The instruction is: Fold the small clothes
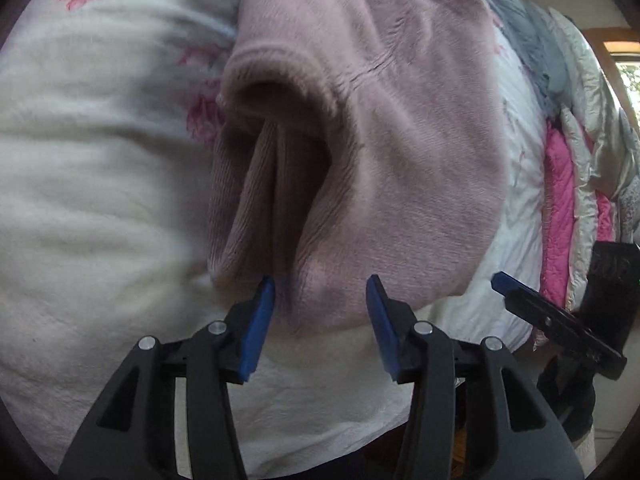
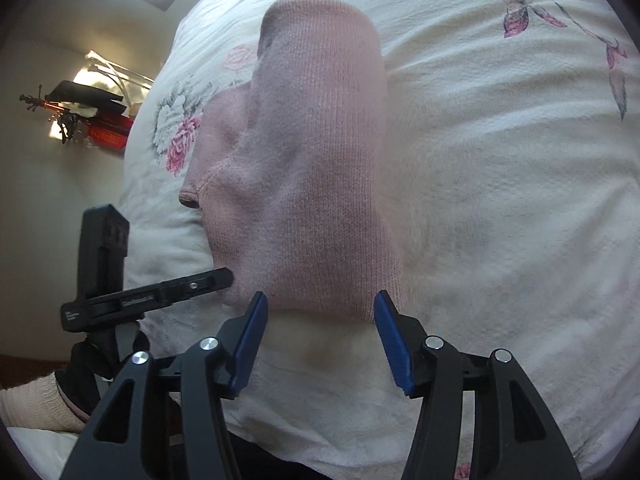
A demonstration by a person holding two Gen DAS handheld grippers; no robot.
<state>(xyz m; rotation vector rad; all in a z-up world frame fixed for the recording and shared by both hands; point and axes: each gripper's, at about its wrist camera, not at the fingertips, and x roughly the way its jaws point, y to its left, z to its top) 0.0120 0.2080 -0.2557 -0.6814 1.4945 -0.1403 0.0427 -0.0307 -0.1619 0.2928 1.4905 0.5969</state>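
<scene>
A small dusty-pink knitted garment (image 1: 400,168) lies folded on a white floral bedspread (image 1: 80,200); its ribbed opening gapes toward the left wrist camera. My left gripper (image 1: 322,284) is open, its blue pads just short of the garment's near edge, nothing between them. In the right wrist view the same pink garment (image 2: 320,184) stretches away from me. My right gripper (image 2: 322,300) is open too, its tips at the garment's near hem. The right gripper (image 1: 560,320) shows side-on at the right of the left view; the left gripper (image 2: 160,292) shows at the left of the right view.
Grey, white and pink bedding (image 1: 560,200) is piled along the bed's far right side. The bedspread (image 2: 500,200) spreads wide to the right of the garment. A shelf with red and black items (image 2: 88,120) hangs on the wall. A person's sleeve (image 2: 36,404) is at lower left.
</scene>
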